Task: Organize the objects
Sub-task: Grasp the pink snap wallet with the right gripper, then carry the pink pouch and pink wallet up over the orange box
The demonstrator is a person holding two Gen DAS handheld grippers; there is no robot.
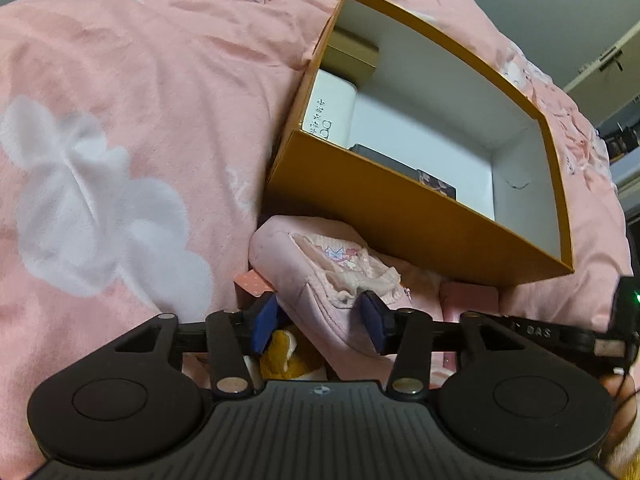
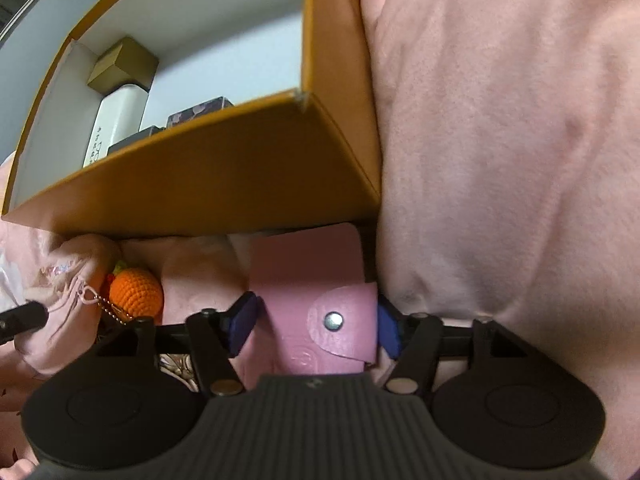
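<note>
An orange box [image 1: 400,208] with a white inside lies on a pink blanket; it holds a white case [image 1: 332,108], a gold box [image 1: 352,52] and dark small boxes [image 1: 400,172]. It also shows in the right wrist view [image 2: 224,168]. My left gripper [image 1: 320,316] is shut on a soft pink pouch [image 1: 320,264] just before the box's near wall. My right gripper [image 2: 316,320] is shut on a pink leather wallet with a snap [image 2: 316,280], below the box's near corner.
An orange crocheted fruit on a chain [image 2: 136,290] lies left of the wallet, next to the pink pouch [image 2: 68,280]. A yellow-brown plush [image 1: 288,356] lies under the left gripper. A pink dotted small box [image 1: 252,284] is beside it. The blanket [image 2: 500,140] rises high on the right.
</note>
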